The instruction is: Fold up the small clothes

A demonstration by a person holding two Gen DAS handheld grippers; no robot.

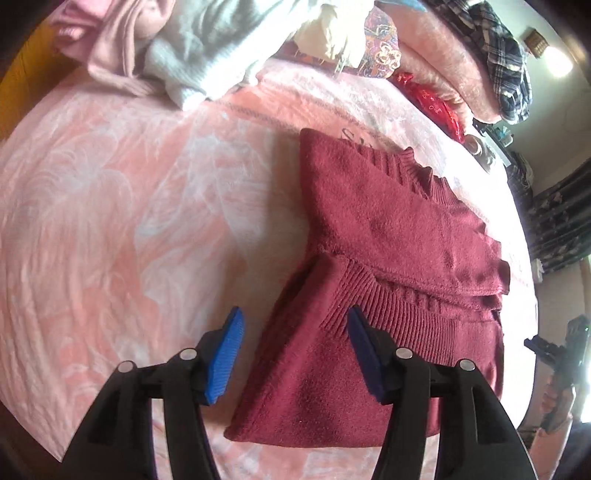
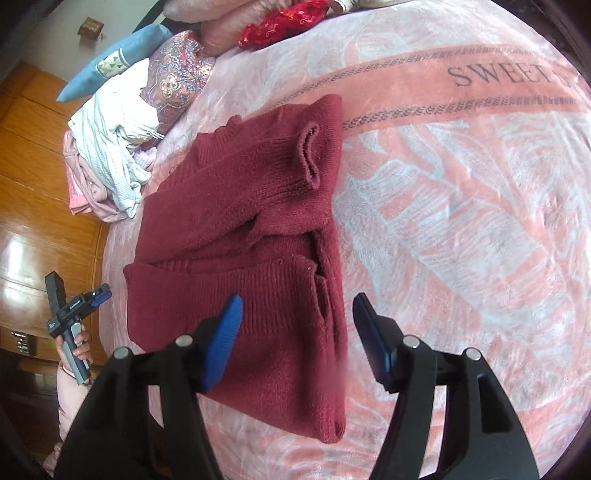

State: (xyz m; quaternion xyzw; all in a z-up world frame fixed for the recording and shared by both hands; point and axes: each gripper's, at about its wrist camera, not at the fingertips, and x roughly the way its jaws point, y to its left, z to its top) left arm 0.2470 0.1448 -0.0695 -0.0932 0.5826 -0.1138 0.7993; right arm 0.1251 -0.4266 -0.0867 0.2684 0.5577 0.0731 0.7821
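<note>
A dark red knit sweater (image 1: 388, 221) (image 2: 240, 192) lies folded on the pink blanket (image 1: 110, 203) (image 2: 461, 203), with a sleeve laid across the body and the ribbed hem turned up over it. My left gripper (image 1: 295, 354) hovers open over the sweater's near left corner, its blue pads apart and gripping nothing. My right gripper (image 2: 297, 343) is open too, above the near right edge of the fold, with cloth below the gap but not pinched. Each gripper also shows small in the other view, held in a hand.
A heap of white and pink clothes (image 1: 177, 48) (image 2: 110, 147) sits at the blanket's far side. Pillows and a red embroidered pouch (image 1: 432, 99) (image 2: 280, 22) line the back edge, with a plaid garment (image 1: 506, 55) on top. A wooden wardrobe (image 2: 33, 184) stands beyond.
</note>
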